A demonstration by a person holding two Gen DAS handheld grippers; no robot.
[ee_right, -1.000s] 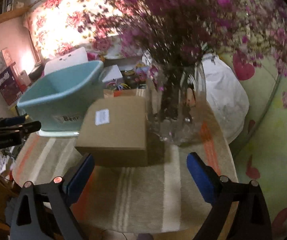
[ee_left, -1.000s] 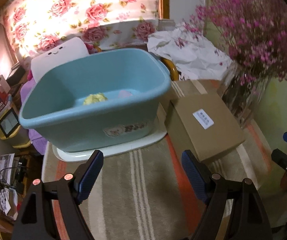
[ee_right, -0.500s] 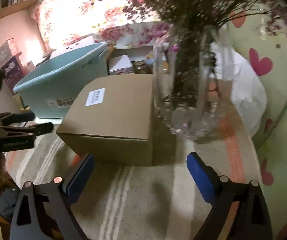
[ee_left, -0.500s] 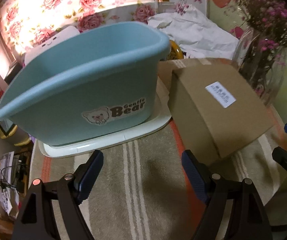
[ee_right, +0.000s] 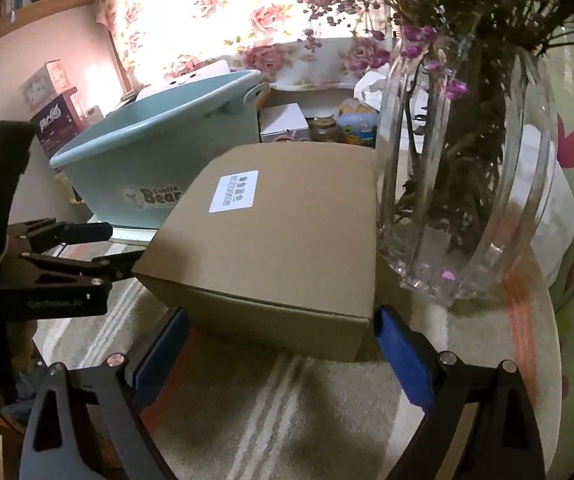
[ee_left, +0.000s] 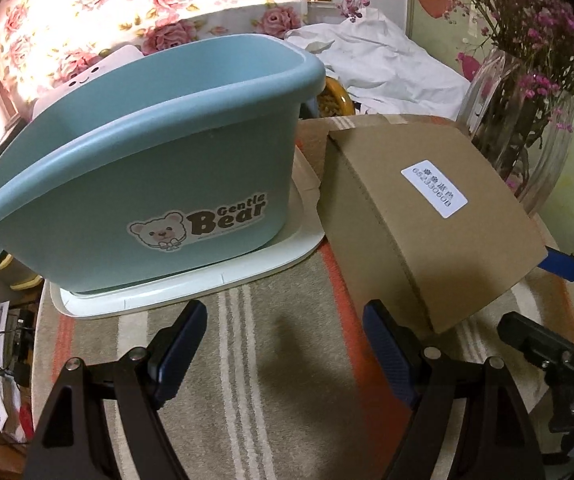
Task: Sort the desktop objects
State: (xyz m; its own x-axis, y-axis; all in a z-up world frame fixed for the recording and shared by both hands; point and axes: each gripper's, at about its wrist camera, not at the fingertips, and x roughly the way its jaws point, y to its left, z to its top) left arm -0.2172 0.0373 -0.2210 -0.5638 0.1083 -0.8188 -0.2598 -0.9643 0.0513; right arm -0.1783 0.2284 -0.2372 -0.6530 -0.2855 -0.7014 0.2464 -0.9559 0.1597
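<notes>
Approach step: the right gripper [ee_right: 279, 344] brackets the cardboard box [ee_right: 287, 236], fingers apart; next it must close. The left gripper [ee_left: 285, 344] hovers, fingers apart.

matt brown cardboard box [ee_right: 287, 232], smooth blue plastic tub [ee_left: 147, 168], clear ribbed glass vase [ee_right: 467, 184], woven striped cloth [ee_left: 267, 380].
</notes>
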